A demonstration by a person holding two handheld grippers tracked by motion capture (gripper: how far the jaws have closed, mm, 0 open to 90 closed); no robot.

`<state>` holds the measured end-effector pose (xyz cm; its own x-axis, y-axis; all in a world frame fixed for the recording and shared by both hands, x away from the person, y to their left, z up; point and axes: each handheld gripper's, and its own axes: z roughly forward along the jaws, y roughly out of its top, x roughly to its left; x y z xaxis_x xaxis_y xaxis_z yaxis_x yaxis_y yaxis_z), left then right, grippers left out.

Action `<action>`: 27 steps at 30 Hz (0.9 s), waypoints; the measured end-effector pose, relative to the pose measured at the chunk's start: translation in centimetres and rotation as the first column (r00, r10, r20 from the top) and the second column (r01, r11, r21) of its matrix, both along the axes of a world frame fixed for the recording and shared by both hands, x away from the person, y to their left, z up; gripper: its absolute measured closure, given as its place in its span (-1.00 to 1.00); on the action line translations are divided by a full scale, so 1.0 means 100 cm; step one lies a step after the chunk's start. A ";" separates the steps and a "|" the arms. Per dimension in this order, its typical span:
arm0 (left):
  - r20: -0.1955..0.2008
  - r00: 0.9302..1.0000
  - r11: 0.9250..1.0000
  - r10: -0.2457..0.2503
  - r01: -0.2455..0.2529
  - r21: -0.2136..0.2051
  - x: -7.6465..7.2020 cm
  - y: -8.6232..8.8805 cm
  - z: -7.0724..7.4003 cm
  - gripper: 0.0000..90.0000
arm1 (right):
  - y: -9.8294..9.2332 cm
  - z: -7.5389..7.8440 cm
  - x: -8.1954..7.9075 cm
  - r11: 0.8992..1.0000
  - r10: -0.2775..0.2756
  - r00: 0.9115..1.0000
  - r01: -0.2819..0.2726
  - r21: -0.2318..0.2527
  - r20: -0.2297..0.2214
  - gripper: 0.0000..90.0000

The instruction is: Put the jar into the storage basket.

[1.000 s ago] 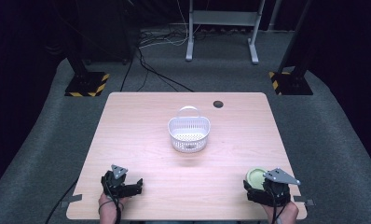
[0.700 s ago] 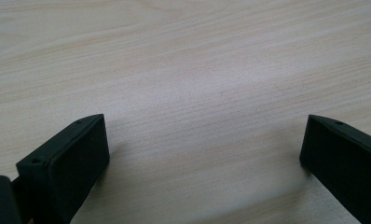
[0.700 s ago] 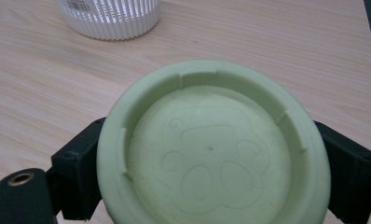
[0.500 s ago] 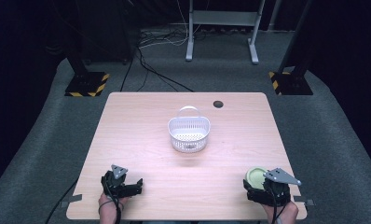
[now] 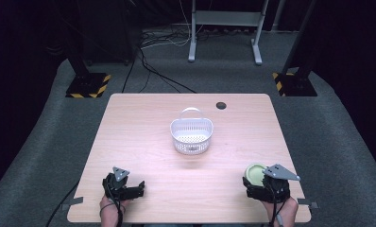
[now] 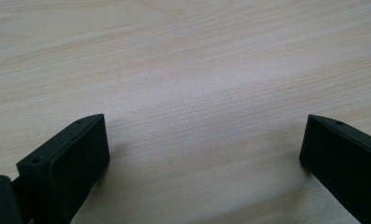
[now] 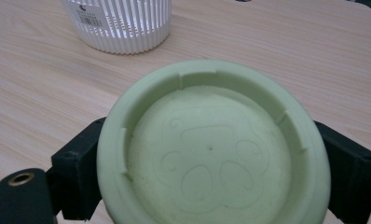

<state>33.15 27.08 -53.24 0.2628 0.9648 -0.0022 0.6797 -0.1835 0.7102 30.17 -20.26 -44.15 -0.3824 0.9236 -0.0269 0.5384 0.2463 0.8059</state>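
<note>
A pale wooden table (image 5: 143,142) stands on a grey carpeted floor (image 5: 44,156), with a small dark round grommet (image 5: 220,105) near its far edge. Beyond the table, black cables (image 5: 153,56) trail across the floor toward a grey metal stand (image 5: 224,28). Two dark posts rise at either side on bases marked with yellow and black stripes, one on the left (image 5: 88,85) and one on the right (image 5: 294,81).

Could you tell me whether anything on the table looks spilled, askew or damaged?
Nothing stands out. The white basket sits upright mid-table, the green lid is held between the right gripper's jaws, and the left gripper is open over bare wood.
</note>
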 end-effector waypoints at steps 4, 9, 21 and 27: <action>0.000 1.000 1.000 0.000 0.000 0.000 0.000 0.000 0.000 -0.98 | 0.004 0.000 0.005 1.000 0.016 1.000 -0.016 -0.003 -0.001 -0.76; 0.000 1.000 1.000 0.000 0.000 -0.001 0.000 0.000 0.000 -0.98 | 0.007 -0.001 0.009 0.999 0.028 1.000 -0.028 -0.015 -0.003 -0.76; 0.000 1.000 1.000 0.000 0.000 0.000 0.000 0.000 0.000 -0.98 | 0.014 0.004 0.018 0.998 0.059 0.998 -0.059 -0.025 0.002 -0.76; 0.001 1.000 1.000 0.000 0.000 -0.001 0.000 0.000 0.000 -0.98 | 0.019 0.008 0.025 0.996 0.077 0.997 -0.077 -0.049 0.000 -0.76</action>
<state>33.15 27.07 -53.25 0.2630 0.9648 -0.0027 0.6791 -0.1831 0.7108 32.70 -18.38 -43.32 -0.4522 0.8890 -0.0716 0.5151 0.3258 0.7928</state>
